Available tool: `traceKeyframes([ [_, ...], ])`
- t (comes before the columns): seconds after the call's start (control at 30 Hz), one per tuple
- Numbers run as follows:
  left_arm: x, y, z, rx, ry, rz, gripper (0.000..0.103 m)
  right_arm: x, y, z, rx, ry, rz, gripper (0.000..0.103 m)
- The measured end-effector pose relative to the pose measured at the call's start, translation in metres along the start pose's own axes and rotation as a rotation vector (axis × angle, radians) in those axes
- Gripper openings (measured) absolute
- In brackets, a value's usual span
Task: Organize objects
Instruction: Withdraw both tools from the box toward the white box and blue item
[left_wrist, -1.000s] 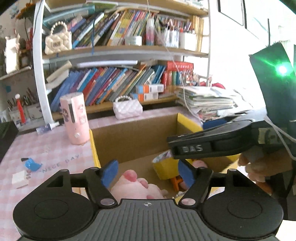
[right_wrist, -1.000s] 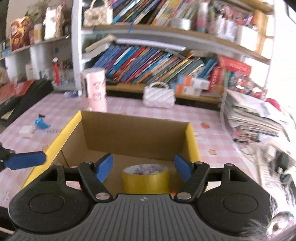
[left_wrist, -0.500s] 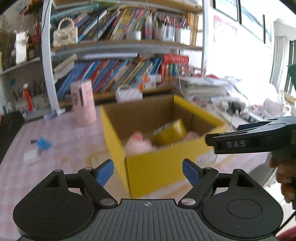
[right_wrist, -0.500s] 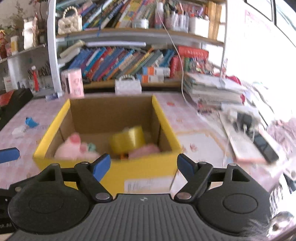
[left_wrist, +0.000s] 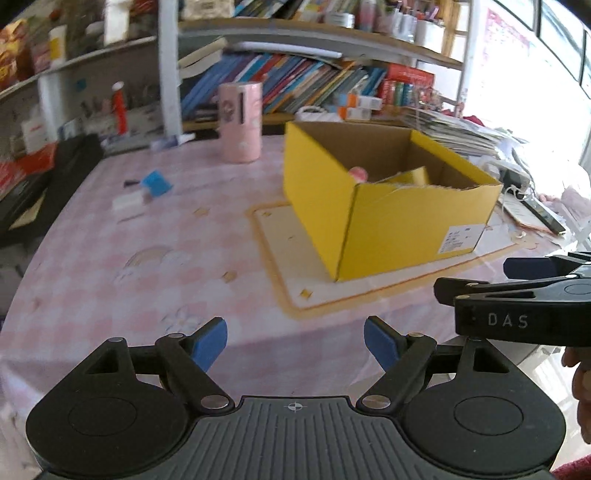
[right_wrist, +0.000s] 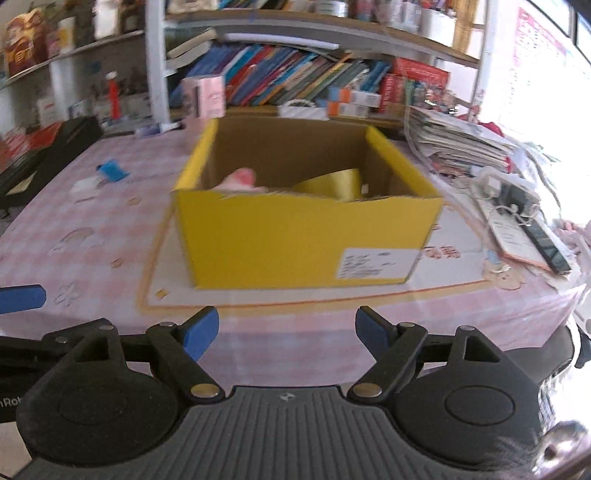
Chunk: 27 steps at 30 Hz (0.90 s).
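An open yellow cardboard box (left_wrist: 388, 221) (right_wrist: 306, 236) stands on a cream mat on the pink checked table. Inside it a pink plush toy (right_wrist: 242, 177) and a yellow tape roll (right_wrist: 332, 182) show above the near wall. My left gripper (left_wrist: 295, 341) hangs open and empty over the table's near edge, left of the box. My right gripper (right_wrist: 287, 332) is in front of the box. Its jaws are opening with nothing between them. Its fingers (left_wrist: 532, 267) show at the right of the left wrist view.
A pink cylinder (left_wrist: 240, 122) stands behind the box at the left. A small blue object (left_wrist: 157, 182) and a white block (left_wrist: 127, 201) lie on the table's left part. Stacked papers (right_wrist: 454, 144) and a dark handset (right_wrist: 543, 243) lie to the right. Bookshelves fill the back.
Both grippers have drawn back from above the box's inside to the table's near edge, so the box now shows from outside. Both pairs of jaws stand wider.
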<state>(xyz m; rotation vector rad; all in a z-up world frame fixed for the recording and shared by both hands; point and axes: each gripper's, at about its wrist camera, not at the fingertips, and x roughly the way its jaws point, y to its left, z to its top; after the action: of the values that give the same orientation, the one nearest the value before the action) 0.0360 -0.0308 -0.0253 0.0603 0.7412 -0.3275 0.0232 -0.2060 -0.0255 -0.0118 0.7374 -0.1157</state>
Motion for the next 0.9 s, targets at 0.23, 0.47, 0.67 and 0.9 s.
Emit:
traceKeyframes([
  [0.23,-0.024,0.029,-0.018,-0.03,0.0,0.043,0.084,-0.007,0.041,-0.007,-0.048,0.006,0.069,0.082],
  [0.47,-0.044,0.056,-0.028,-0.058,-0.014,0.083,0.084,-0.013,0.076,-0.01,-0.077,0.001,0.115,0.082],
  [0.67,-0.057,0.076,-0.03,-0.063,-0.045,0.104,0.084,-0.02,0.1,-0.007,-0.09,-0.029,0.135,0.083],
  [0.9,-0.066,0.097,-0.035,-0.08,-0.06,0.119,0.084,-0.024,0.125,-0.004,-0.109,-0.049,0.139,0.083],
])
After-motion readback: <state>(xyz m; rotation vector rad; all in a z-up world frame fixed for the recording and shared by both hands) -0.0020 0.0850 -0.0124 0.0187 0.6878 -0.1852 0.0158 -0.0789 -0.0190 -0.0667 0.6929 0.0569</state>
